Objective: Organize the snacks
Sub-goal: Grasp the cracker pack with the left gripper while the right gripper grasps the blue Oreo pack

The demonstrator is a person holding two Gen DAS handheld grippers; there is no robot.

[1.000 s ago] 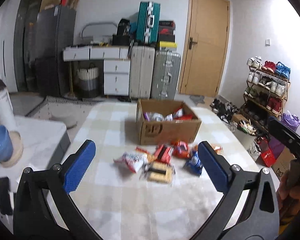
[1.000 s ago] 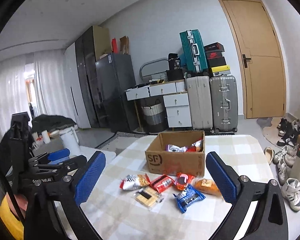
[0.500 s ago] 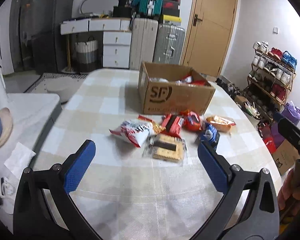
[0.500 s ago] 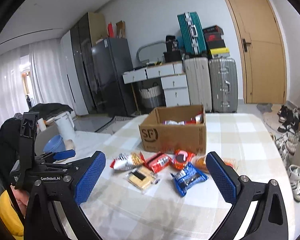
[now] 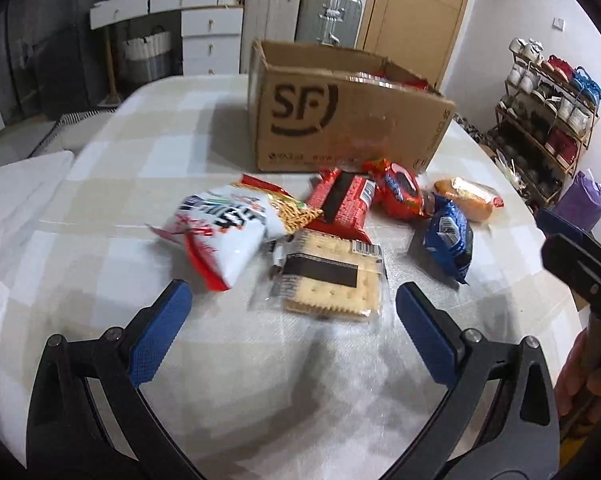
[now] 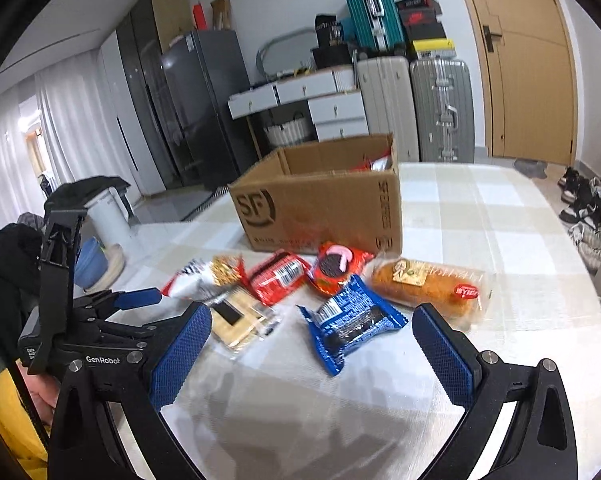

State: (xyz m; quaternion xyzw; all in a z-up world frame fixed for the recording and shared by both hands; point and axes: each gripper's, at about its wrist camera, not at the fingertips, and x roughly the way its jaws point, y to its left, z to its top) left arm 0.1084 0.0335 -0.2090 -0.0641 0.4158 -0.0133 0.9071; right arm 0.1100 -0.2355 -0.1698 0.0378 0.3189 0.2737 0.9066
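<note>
Several snack packs lie on the checked table (image 5: 260,380) in front of an open cardboard SF box (image 5: 340,120) that holds some snacks. My left gripper (image 5: 292,328) is open, low over the table, just short of a clear cracker pack (image 5: 332,276). A white and red noodle-snack bag (image 5: 224,228) lies left of it. My right gripper (image 6: 312,352) is open, just short of a blue cookie pack (image 6: 348,324). A bread roll in clear wrap (image 6: 424,284), a red bar pack (image 6: 280,276) and a red cookie pack (image 6: 336,268) lie beyond.
Suitcases (image 6: 440,108), white drawers (image 6: 332,116) and a wooden door (image 6: 528,64) stand behind the table. A shoe rack (image 5: 548,108) is at the right. A dark fridge (image 6: 196,104) stands at the back left. The table's right edge curves close to the bread roll.
Both grippers have moved forward and down toward the snacks, which now look much larger and closer. Both stay open. The snacks and box have not moved.
</note>
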